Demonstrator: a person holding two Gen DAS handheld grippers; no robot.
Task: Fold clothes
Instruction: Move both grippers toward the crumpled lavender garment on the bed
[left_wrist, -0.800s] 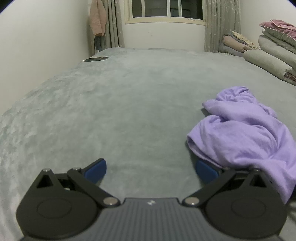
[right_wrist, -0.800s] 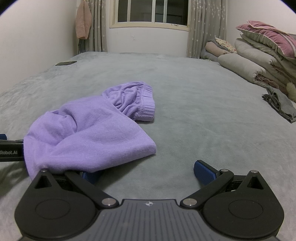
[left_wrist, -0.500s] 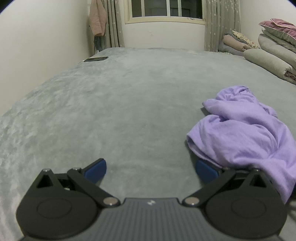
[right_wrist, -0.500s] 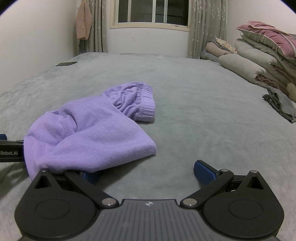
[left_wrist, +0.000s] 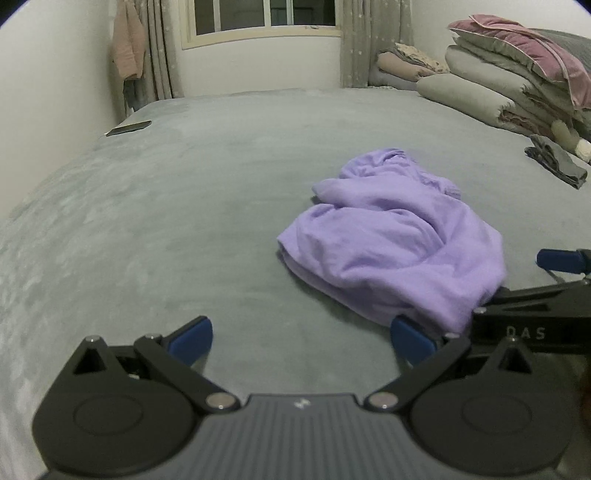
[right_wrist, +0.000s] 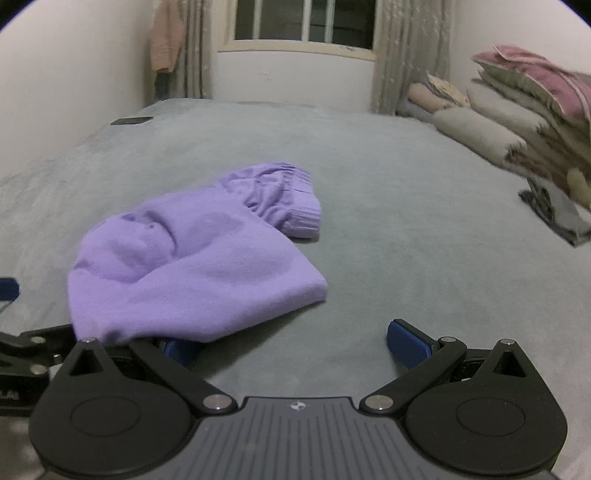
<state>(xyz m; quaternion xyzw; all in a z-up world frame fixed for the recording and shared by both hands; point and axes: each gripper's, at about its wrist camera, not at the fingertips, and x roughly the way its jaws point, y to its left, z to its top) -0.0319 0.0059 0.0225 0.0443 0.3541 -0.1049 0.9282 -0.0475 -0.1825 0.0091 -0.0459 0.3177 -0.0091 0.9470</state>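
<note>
We see the purple garment (left_wrist: 391, 243) crumpled on the grey bed (left_wrist: 184, 221), near both tools. It looks soft, light and limp; we would take its ribbed waistband (right_wrist: 303, 218). The left gripper (left_wrist: 301, 336) and right gripper (right_wrist: 295, 341) stand wide apart, holding nothing. One tool reads "DAS".

Bedroom in a home, as I see it.
Before me: wide bed under a grey plush blanket (left_wrist: 177, 229), stacked quilts (left_wrist: 517, 85), curtained window (left_wrist: 266, 18), pink garment (left_wrist: 127, 48) hanging by the wall.
</note>
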